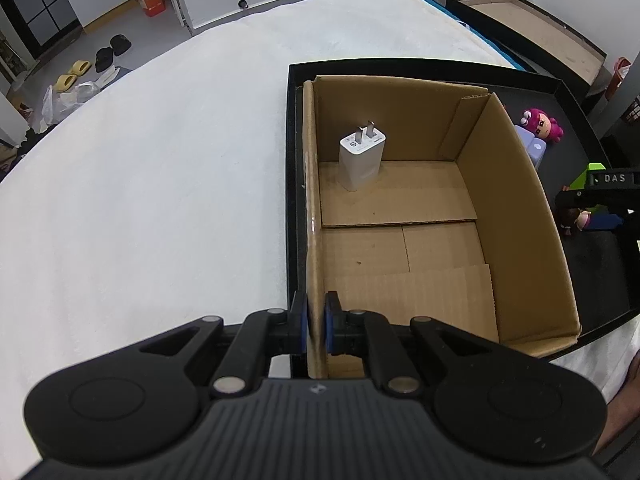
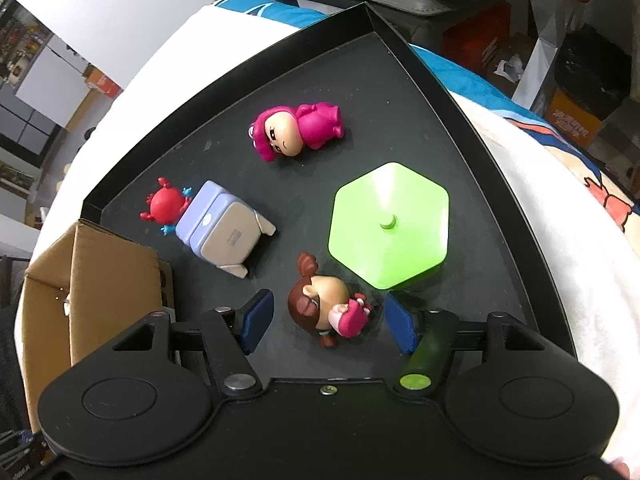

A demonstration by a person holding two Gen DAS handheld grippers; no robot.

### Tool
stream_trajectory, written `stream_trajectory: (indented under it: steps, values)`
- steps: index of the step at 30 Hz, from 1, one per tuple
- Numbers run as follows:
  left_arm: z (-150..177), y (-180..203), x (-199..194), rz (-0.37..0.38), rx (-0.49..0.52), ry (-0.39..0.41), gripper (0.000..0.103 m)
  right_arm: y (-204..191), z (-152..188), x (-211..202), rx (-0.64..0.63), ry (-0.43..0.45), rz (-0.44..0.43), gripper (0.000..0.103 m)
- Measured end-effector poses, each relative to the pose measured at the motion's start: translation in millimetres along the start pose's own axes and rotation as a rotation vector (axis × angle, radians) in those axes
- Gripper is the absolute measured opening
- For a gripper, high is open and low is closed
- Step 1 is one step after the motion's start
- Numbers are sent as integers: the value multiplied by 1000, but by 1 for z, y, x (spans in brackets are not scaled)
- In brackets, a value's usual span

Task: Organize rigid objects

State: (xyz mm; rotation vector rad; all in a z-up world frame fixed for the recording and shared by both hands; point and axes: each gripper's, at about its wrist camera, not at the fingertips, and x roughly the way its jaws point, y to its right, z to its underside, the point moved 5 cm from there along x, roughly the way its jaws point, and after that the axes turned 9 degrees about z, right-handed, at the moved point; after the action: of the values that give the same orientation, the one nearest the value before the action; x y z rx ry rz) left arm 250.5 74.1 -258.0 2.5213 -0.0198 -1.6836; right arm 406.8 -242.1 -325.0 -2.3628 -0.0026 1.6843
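Note:
My left gripper [image 1: 316, 328] is shut on the near left wall of an open cardboard box [image 1: 516, 208], which stands in a black tray [image 1: 294, 152]. A white charger plug [image 1: 362, 158] stands inside the box at the far left. My right gripper [image 2: 326, 322] is open, its blue pads [image 2: 256, 320] on either side of a brown-haired doll figure [image 2: 326, 306] lying on the tray [image 2: 460, 92]. A green hexagonal block [image 2: 388, 224], a pink figure [image 2: 298, 130], a lilac box [image 2: 218, 228] and a red figure [image 2: 164, 204] lie beyond.
The tray rests on a white cloth-covered surface [image 1: 140, 180]. The cardboard box [image 2: 92, 276] stands left of the right gripper. A second black tray [image 1: 532, 28] lies far right. Slippers and bags are on the floor [image 1: 80, 76] at the far left.

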Motion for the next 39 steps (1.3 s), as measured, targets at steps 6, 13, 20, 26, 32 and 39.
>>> stream_trajectory:
  steps: [6,13,20,26,32,39]
  values:
    - [2,-4,-4,9,-11,10,8,-10,-3,3,-43,5,79,45]
    - [4,-8,-8,27,-36,29,8,-18,2,-3,-73,-10,95,45]
    - [4,-9,-9,36,-52,36,8,-28,3,-20,-104,-3,83,45]
    - [4,-9,-9,37,-55,39,8,-39,0,-41,-142,21,64,45]
    - [5,-11,-9,46,-66,44,8,-58,-2,-61,-196,48,47,45]
    - [5,-12,-8,55,-86,42,8,-78,-3,-83,-256,82,33,45]
